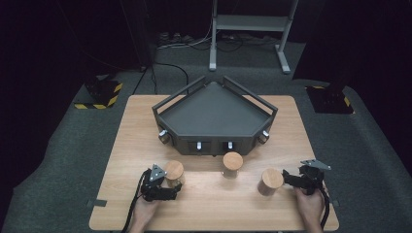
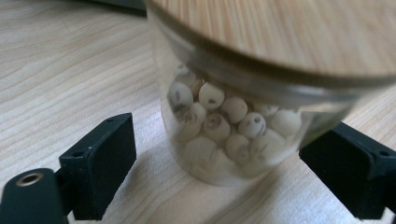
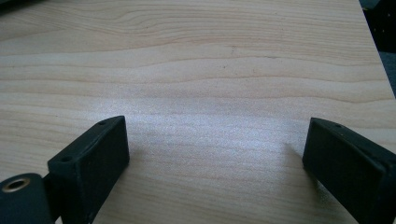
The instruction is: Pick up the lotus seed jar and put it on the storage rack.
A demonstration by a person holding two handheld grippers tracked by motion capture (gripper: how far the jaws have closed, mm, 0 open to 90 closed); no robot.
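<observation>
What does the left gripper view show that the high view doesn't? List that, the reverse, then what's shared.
Left gripper view: pale beads inside the glass jar, a gap between one pad and the glass. High view: the tray, two more lidded jars, the right gripper open beside one. Shared: the jar, wooden lid on, between the left gripper's open jaws on the table.

A clear, glossy glass jar (image 2: 233,130) with a smooth wooden lid (image 2: 289,32) stands on the matt, pale wood-grain table (image 2: 70,70).
</observation>
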